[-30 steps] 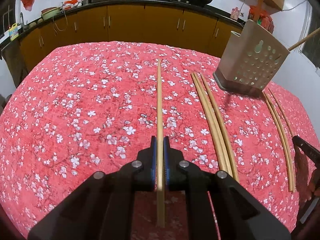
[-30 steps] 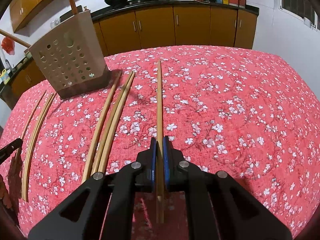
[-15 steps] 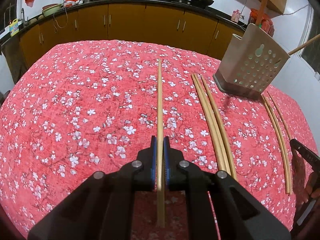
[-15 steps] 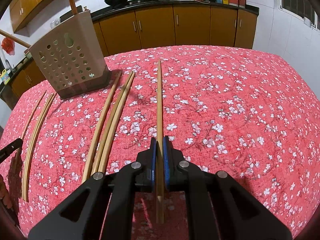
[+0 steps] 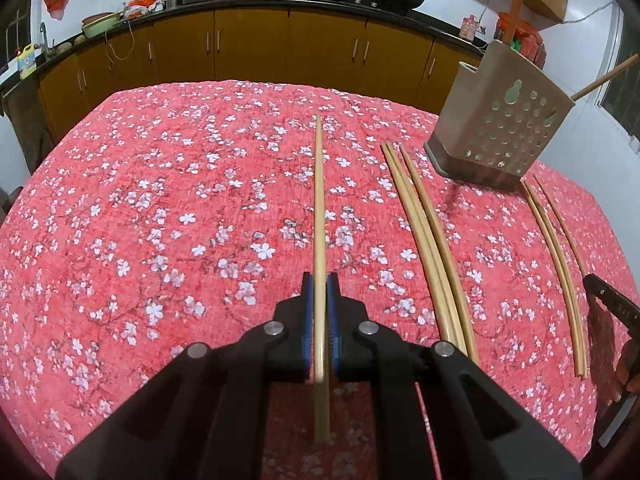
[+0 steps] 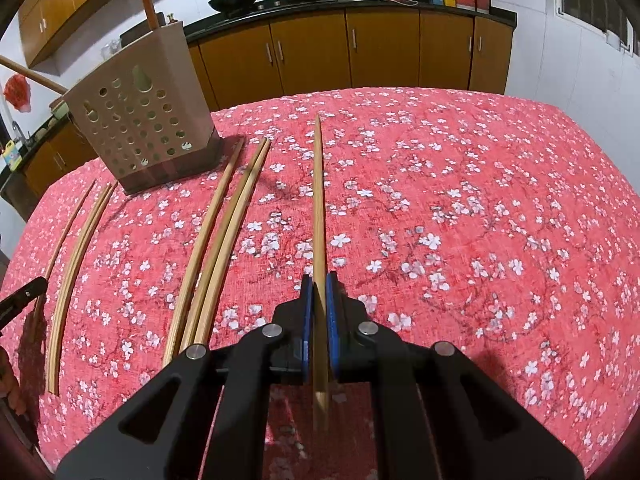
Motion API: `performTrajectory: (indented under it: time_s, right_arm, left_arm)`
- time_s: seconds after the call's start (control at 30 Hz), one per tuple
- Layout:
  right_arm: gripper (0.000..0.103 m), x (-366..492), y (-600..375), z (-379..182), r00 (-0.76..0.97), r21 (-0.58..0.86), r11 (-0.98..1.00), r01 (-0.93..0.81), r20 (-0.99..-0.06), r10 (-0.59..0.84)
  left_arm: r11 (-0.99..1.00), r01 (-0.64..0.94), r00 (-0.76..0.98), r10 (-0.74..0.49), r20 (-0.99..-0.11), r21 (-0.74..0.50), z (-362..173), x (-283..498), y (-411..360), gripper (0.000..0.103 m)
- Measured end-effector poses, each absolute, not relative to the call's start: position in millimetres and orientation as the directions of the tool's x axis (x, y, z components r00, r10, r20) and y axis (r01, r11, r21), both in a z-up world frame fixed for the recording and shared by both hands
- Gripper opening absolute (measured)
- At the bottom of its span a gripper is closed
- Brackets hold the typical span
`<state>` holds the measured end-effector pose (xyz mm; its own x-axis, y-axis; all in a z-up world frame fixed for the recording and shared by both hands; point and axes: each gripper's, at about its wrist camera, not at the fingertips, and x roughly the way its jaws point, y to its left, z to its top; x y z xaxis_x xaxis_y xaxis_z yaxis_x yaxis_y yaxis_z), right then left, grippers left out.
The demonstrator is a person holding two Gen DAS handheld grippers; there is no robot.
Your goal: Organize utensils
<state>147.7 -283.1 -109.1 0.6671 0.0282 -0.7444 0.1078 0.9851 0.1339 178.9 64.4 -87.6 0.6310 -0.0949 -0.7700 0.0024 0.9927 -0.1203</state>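
Two grippers, left gripper (image 5: 319,294) and right gripper (image 6: 319,294), each pinch one chopstick (image 5: 319,208) between their fingers; next, each must carry it to the perforated holder (image 6: 140,128), upper left of the right view.

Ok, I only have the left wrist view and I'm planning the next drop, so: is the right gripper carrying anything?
Observer: Yes. The right gripper is shut on a chopstick, which runs lengthwise between its pads.
Operator: Where's the holder from that side?
Observer: The holder stands left of that chopstick, with three loose chopsticks lying on the cloth between them.
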Motion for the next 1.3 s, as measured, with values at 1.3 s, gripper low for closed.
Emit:
performTrajectory:
  time_s: [1.3]
  right_arm:
    - [0.007,114.6,-301.3,18.0,0.914,0.188,0.977,0.101,-0.406,-0.016]
  left_arm:
    - [0.981,0.078,0.862,-0.156,-0.482,-0.179,60.3,159.0,76.8,0.008]
